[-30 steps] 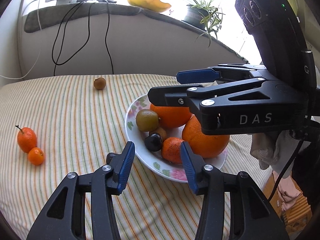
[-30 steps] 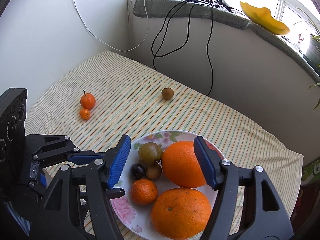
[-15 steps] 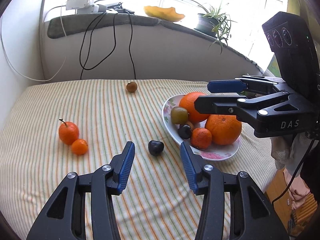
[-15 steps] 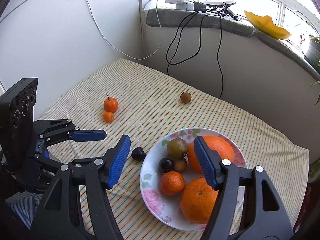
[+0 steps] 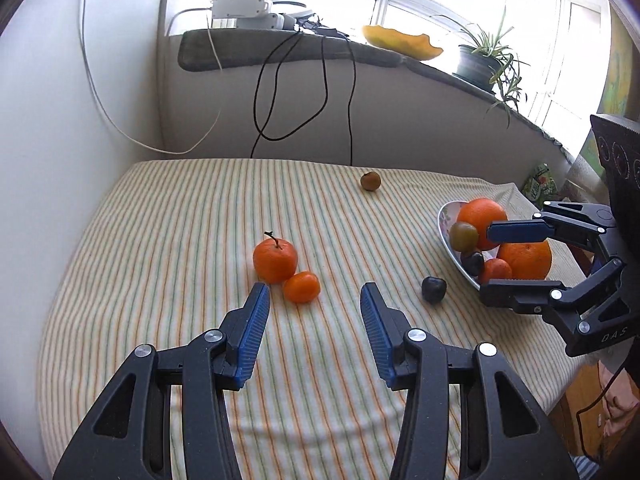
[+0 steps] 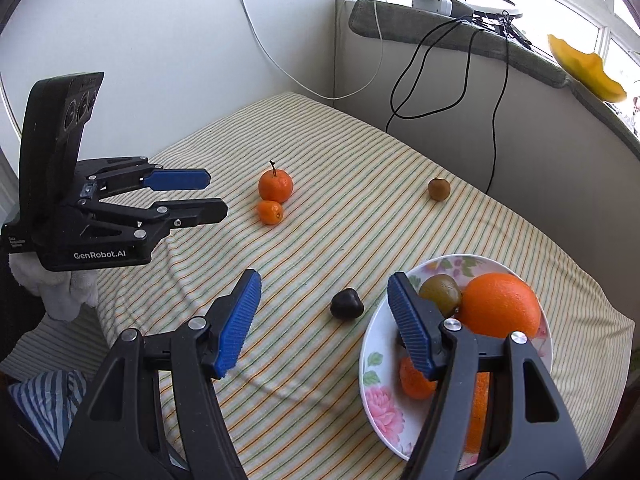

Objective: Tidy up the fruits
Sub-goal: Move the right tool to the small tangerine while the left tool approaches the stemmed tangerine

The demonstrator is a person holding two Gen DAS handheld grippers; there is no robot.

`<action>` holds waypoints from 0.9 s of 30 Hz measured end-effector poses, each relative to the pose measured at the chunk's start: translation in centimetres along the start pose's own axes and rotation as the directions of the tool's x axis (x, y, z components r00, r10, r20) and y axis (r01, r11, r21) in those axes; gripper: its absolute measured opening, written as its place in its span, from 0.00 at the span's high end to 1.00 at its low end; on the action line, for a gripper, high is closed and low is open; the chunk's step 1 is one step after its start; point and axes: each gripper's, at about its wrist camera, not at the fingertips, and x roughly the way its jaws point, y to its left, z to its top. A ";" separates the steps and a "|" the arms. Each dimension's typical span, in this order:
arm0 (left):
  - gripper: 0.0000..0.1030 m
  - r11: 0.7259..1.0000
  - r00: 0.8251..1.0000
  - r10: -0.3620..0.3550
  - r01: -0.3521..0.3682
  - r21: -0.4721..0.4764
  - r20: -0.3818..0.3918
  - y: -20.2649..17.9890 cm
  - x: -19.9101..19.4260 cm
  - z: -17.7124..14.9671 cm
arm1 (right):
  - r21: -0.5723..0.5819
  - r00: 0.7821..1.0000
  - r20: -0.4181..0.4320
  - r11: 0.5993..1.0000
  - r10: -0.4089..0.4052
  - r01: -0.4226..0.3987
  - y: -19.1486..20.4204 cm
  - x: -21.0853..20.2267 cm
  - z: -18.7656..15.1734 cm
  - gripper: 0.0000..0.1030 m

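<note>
Floral plate (image 6: 370, 364) heaped with oranges at cloth's right edge; loose dark fruit (image 6: 347, 303) just beside it, two tangerines (image 5: 276, 261) farther off; left gripper (image 5: 315, 312) gaping empty toward tangerines, likely next pickup; right gripper (image 6: 322, 312) wide, empty, over dark fruit.

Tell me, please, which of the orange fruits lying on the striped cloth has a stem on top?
The bigger tangerine: a dark stem sticks up from its top. The smaller tangerine touching it has none, and the other orange fruits are in the plate.
</note>
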 end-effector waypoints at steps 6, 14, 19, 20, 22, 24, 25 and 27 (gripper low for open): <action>0.58 0.996 0.999 -0.037 0.035 -0.080 -0.021 2.7 1.7 0.8 | -0.027 0.999 -0.024 0.999 0.030 -0.031 1.4 1.6 1.0 0.39; 0.63 0.985 0.993 -0.103 0.093 -0.146 -0.065 4.8 4.5 2.0 | -0.016 0.995 -0.047 0.996 0.087 -0.088 3.5 5.2 2.7 0.44; 0.65 0.978 0.987 -0.136 0.120 -0.172 -0.083 5.5 5.5 1.9 | 0.013 0.994 -0.063 0.996 0.089 -0.089 4.0 7.7 3.6 0.49; 0.65 0.977 0.986 -0.142 0.126 -0.172 -0.084 5.5 5.5 1.8 | 0.018 0.993 -0.068 0.996 0.093 -0.092 4.0 8.1 3.7 0.49; 0.65 0.977 0.985 -0.146 0.129 -0.170 -0.089 5.5 5.7 1.8 | 0.025 0.992 -0.077 0.995 0.098 -0.096 4.2 9.0 3.9 0.51; 0.65 0.974 0.983 -0.158 0.140 -0.180 -0.091 5.6 5.9 1.8 | 0.032 0.992 -0.083 0.995 0.097 -0.094 4.4 9.8 4.1 0.55; 0.65 0.973 0.982 -0.163 0.144 -0.183 -0.093 5.7 6.1 1.9 | 0.040 0.991 -0.085 0.994 0.101 -0.098 4.3 10.1 4.2 0.57; 0.65 0.972 0.982 -0.165 0.145 -0.184 -0.097 5.8 6.3 2.0 | 0.051 0.991 -0.087 0.994 0.106 -0.102 4.3 10.6 4.3 0.57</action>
